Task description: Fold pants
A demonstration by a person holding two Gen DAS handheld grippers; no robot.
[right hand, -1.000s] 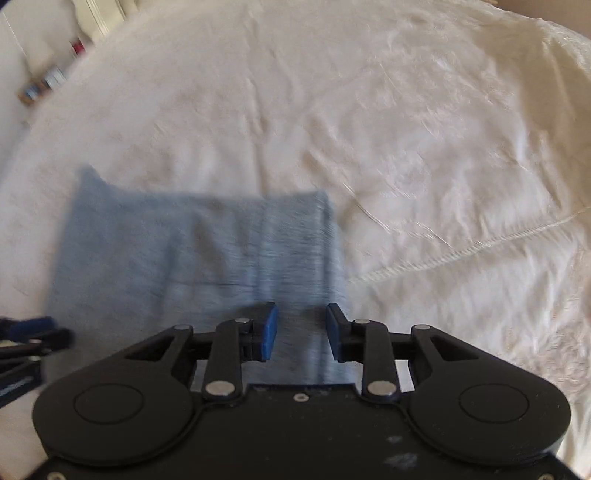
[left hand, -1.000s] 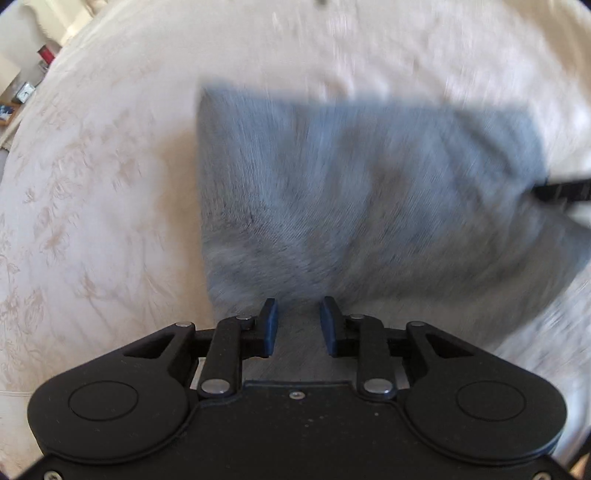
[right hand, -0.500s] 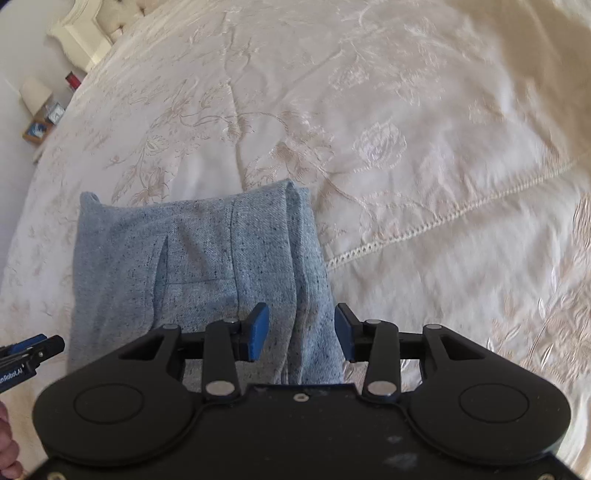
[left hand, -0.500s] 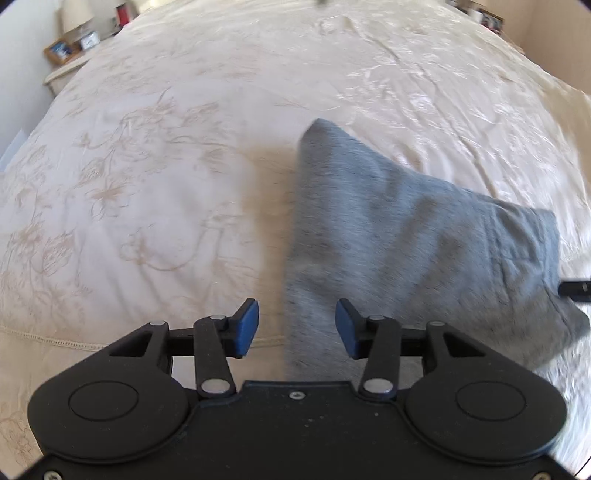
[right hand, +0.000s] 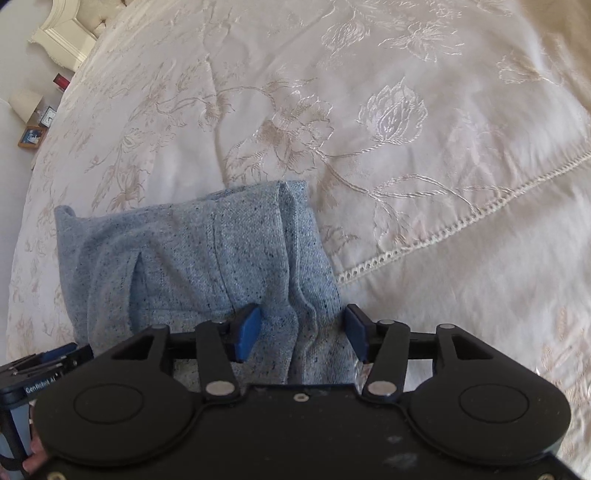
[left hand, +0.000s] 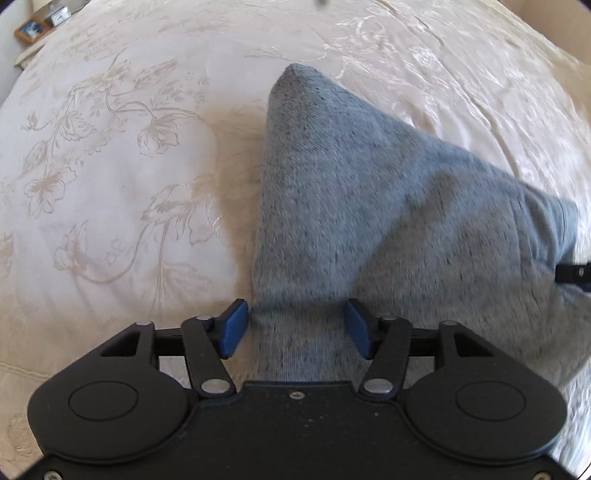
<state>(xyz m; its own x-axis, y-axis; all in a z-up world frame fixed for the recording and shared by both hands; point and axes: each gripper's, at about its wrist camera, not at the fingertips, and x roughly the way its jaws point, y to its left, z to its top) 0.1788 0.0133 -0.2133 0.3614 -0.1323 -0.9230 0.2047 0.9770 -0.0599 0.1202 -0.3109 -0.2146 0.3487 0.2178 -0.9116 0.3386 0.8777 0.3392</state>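
The grey-blue pants point(left hand: 376, 206) lie folded into a compact bundle on the cream embroidered bedspread point(left hand: 110, 166). My left gripper point(left hand: 295, 328) is open, its blue pads straddling the near left corner of the bundle. In the right wrist view the pants point(right hand: 207, 258) show a pocket slit and a seam. My right gripper point(right hand: 303, 332) is open, its pads either side of the bundle's near right edge. The left gripper also shows at the lower left of the right wrist view point(right hand: 40, 365).
The bedspread point(right hand: 406, 147) has a lace-stitched seam point(right hand: 461, 221) running to the right. A bedside shelf with small framed items point(right hand: 33, 125) and a white headboard point(right hand: 66, 33) stand far left.
Both grippers opened wider and let go of the pants, which came to rest folded on the bed. The cameras drew back and tilted, and the motion blur is gone.
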